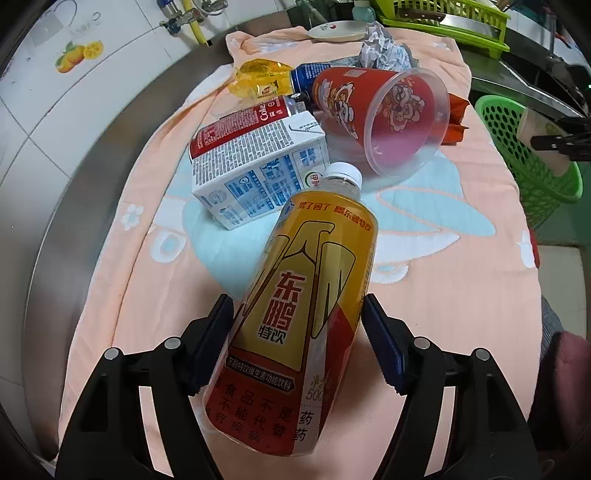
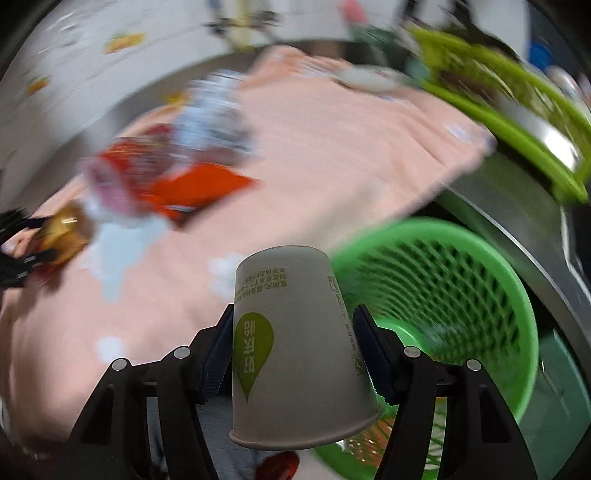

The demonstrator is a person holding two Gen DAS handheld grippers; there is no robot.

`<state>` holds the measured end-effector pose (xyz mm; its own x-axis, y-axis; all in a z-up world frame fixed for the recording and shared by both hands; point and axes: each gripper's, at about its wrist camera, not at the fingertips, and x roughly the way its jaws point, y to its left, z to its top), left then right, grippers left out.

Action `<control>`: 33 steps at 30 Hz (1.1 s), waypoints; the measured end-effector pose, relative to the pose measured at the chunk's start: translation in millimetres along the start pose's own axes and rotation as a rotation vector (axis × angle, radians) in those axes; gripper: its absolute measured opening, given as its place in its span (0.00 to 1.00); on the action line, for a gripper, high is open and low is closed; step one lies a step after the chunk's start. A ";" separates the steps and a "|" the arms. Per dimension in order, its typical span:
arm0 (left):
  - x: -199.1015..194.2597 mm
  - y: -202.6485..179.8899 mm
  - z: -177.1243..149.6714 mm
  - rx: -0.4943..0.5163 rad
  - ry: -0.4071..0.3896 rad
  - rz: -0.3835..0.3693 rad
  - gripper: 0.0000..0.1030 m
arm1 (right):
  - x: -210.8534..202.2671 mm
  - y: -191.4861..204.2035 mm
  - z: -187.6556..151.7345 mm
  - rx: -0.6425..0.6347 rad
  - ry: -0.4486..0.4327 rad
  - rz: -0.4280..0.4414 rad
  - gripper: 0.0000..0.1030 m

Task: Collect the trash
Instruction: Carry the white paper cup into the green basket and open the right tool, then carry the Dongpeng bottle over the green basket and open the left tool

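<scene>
A yellow and red drink bottle point(image 1: 314, 266) with a white cap lies on the peach towel point(image 1: 443, 295). My left gripper point(image 1: 297, 306) is shut on its lower body, both pads against its sides. In the right wrist view my right gripper point(image 2: 293, 314) is shut on a white paper cup point(image 2: 295, 350) with a green logo, its mouth toward the camera. The cup hangs beside the rim of a green mesh basket point(image 2: 461, 277). That view is blurred by motion. The same basket point(image 1: 535, 173) shows at the right edge of the left wrist view.
Beyond the bottle lie a milk carton point(image 1: 258, 173), a red cola can point(image 1: 240, 125), a red clear plastic cup point(image 1: 388, 110), a yellow wrapper point(image 1: 258, 75), crumpled paper point(image 1: 384, 51) and an orange wrapper point(image 1: 456, 118). A plate point(image 1: 336, 31) and a green dish rack point(image 1: 450, 18) stand behind.
</scene>
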<state>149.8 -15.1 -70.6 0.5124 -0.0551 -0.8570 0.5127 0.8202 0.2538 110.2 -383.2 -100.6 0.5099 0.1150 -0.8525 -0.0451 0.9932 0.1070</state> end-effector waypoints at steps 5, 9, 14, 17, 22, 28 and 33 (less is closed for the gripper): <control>-7.8 -5.6 -4.5 -0.033 -0.019 -0.004 0.67 | 29.3 -43.9 -11.2 0.139 0.095 -0.047 0.59; -19.7 -9.1 -10.9 -0.062 -0.045 -0.024 0.66 | 50.1 -63.6 -17.9 0.191 0.152 -0.076 0.59; -44.3 -20.4 -16.7 -0.066 -0.091 -0.061 0.66 | 62.7 -75.3 -18.3 0.212 0.195 -0.094 0.59; -59.1 -29.9 -16.3 -0.059 -0.123 -0.082 0.66 | 69.0 -78.4 -15.2 0.210 0.202 -0.109 0.60; -78.9 -48.6 -10.1 -0.045 -0.167 -0.125 0.66 | 72.5 -84.2 -8.3 0.239 0.178 -0.096 0.62; -90.9 -74.8 12.8 -0.020 -0.215 -0.190 0.66 | 57.5 -96.2 -6.9 0.243 0.138 -0.087 0.62; -88.7 -111.5 46.6 0.023 -0.240 -0.251 0.66 | 15.0 -101.4 -15.5 0.242 0.064 -0.067 0.62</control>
<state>79.2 -128.3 -1.9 0.5140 -0.3881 -0.7650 0.6576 0.7509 0.0609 109.1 -482.0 -132.2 0.4493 0.0578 -0.8915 0.1979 0.9667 0.1624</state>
